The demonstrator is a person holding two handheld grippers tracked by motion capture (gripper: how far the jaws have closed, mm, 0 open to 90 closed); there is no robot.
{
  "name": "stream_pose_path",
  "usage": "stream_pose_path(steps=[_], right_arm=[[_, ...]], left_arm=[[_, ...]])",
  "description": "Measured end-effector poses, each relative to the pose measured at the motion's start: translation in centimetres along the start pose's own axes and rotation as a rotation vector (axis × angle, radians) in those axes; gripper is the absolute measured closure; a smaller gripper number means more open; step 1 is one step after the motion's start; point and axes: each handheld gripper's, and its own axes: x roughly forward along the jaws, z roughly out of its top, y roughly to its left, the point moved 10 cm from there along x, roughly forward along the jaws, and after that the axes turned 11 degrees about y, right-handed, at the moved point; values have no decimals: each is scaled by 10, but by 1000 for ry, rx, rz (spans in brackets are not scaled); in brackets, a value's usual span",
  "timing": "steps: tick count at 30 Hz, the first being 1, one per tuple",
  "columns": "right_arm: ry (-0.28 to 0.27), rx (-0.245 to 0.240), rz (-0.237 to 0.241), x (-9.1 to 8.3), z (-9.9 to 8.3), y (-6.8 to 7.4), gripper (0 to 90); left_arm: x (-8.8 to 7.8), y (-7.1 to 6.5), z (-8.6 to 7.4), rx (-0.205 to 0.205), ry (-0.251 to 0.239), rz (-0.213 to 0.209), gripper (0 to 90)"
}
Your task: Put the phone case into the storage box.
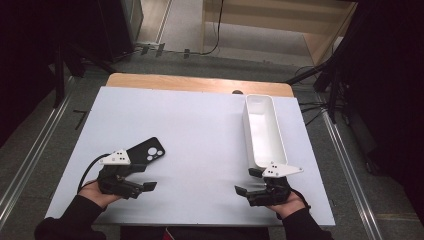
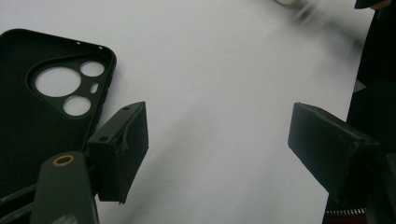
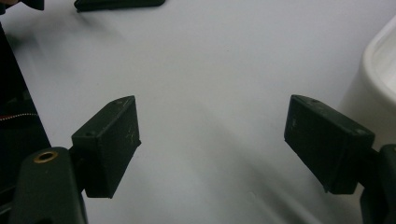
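One black soft-plastic phone case [image 1: 146, 151] lies flat, inner side up, near tabletop's [image 1: 200, 135] front-left corner. Probably light, bendy, thin-walled: pinch raised side rim. One long white plastic bin [image 1: 263, 131] along right edge. Left gripper [image 1: 142, 176] jaws apart, empty, just beside case; right gripper [image 1: 248, 181] jaws apart, empty.

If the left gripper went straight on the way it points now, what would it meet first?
Probably bare table: the left gripper is open with nothing between its jaws. The black phone case lies off to one side. Farther ahead the right gripper may stand in line; depth is unclear.
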Motion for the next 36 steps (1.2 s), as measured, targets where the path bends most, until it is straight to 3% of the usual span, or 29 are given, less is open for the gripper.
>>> stream_pose_path(steps=[36], right_arm=[[-4,4,2,-2,1,2,169]], left_arm=[[0,1,-1,-4,9,-5,200]])
